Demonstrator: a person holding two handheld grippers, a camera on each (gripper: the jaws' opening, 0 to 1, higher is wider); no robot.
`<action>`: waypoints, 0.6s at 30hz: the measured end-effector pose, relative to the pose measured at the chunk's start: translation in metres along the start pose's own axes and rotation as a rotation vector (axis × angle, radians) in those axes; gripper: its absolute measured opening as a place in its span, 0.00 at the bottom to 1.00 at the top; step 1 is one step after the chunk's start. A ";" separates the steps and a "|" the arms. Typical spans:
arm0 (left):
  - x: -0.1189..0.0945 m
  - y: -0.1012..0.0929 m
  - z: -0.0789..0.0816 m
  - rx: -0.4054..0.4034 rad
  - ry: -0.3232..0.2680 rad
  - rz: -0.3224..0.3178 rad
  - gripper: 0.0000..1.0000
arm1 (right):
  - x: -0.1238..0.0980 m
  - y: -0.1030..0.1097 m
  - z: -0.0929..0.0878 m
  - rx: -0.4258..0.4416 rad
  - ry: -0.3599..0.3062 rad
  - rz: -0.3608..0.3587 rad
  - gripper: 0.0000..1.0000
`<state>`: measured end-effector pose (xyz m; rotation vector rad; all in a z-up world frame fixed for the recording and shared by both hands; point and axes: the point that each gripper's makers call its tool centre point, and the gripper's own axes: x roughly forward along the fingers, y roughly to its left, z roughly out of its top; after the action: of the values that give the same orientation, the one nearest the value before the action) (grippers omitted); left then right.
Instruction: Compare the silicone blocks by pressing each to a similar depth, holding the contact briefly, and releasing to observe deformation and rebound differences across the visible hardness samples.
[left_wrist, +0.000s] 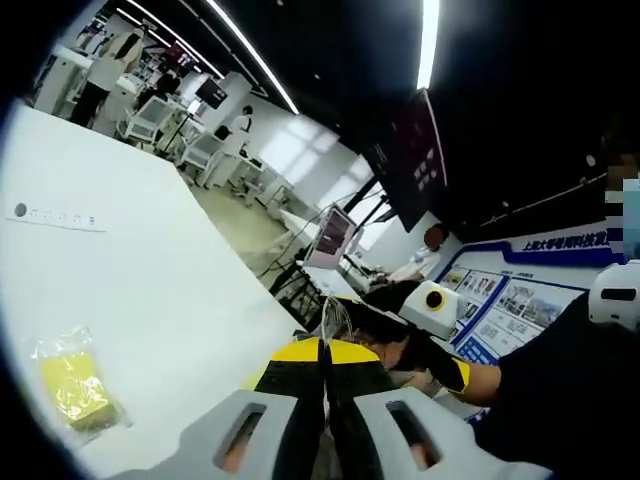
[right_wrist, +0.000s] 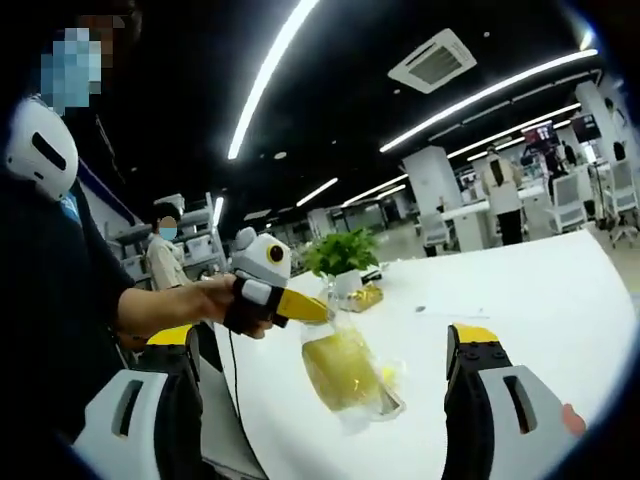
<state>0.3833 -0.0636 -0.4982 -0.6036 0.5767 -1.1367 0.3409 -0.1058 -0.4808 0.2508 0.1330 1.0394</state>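
Left gripper (left_wrist: 323, 400): jaws together, clamped on the top edge of a clear bag (right_wrist: 352, 375) holding a yellow silicone block (right_wrist: 340, 372). Seen in the right gripper view hanging above the white counter (right_wrist: 530, 290), suspended from the yellow-tipped left gripper (right_wrist: 300, 308) held in a hand (right_wrist: 190, 300). Right gripper (right_wrist: 320, 400): jaws wide apart, one on each side of the hanging bag, not touching it. Second bagged yellow silicone block (left_wrist: 75, 388) lying flat on the counter (left_wrist: 150, 280), in the left gripper view, well apart from the jaws. Potted green plant (right_wrist: 343, 258) near the counter's far edge. Printed label strip (left_wrist: 55, 214) on the counter surface.
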 end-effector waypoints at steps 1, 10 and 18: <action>0.001 0.001 -0.001 -0.005 0.000 -0.005 0.00 | -0.005 0.000 -0.001 -0.006 0.002 -0.011 0.96; 0.015 0.014 -0.010 -0.061 -0.005 0.004 0.00 | -0.042 0.010 -0.020 -0.014 0.066 -0.066 0.87; 0.034 0.034 -0.018 -0.202 -0.045 0.016 0.00 | -0.060 0.013 -0.039 -0.014 0.146 -0.114 0.85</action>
<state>0.4033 -0.0881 -0.5385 -0.7951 0.6608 -1.0543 0.2905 -0.1461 -0.5158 0.1527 0.2685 0.9444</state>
